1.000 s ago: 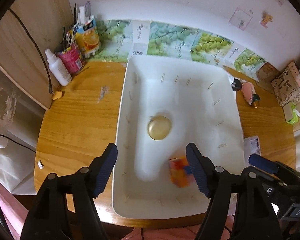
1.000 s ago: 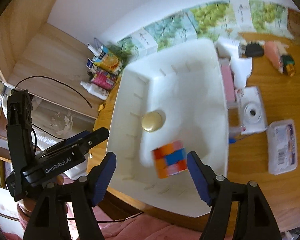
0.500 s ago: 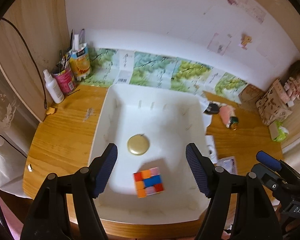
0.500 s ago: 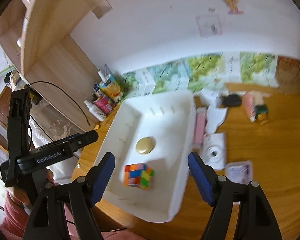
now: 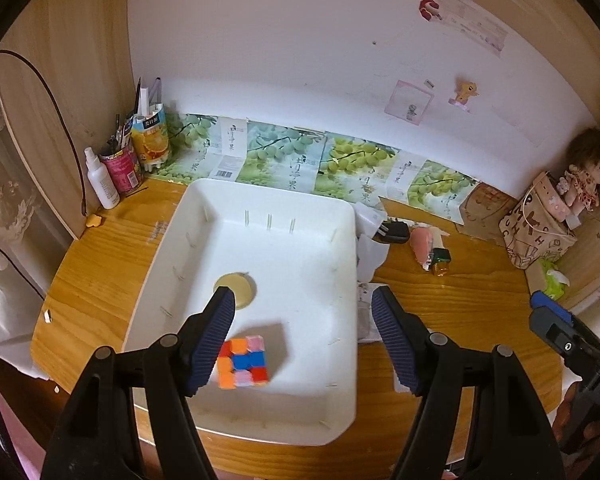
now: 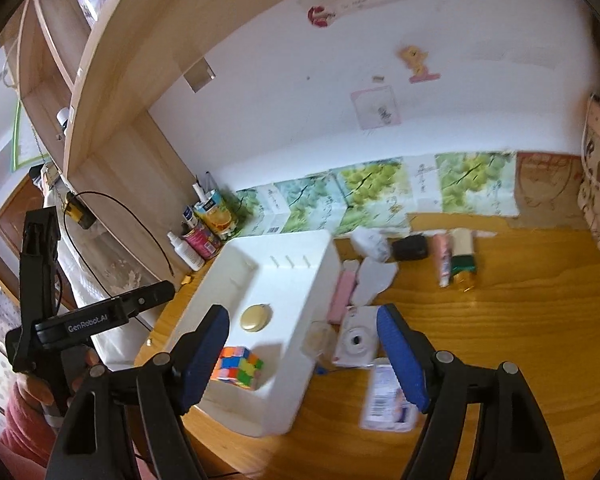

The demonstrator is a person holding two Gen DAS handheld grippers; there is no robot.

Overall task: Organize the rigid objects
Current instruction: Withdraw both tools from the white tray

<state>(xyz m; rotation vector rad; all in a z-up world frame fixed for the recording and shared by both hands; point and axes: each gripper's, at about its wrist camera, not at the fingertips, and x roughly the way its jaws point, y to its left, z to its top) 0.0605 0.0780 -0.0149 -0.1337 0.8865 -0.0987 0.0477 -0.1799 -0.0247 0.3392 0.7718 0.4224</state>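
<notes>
**A:** Left wrist view: the left gripper is seen spread wide, nothing grasped. The puzzle cube is found in the white bin, just beside the left finger.

**B:** Same for the right gripper: released, nothing pinched; cube is seen by its left finger.

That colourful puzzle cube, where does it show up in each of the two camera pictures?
Left wrist view: the puzzle cube lies low in the picture, left of centre, in the near part of the white bin, partly behind the left finger.
Right wrist view: the puzzle cube sits lower left, in the bin's near end.
Shared landmark: the round gold disc lies just beyond the cube in both.
</notes>
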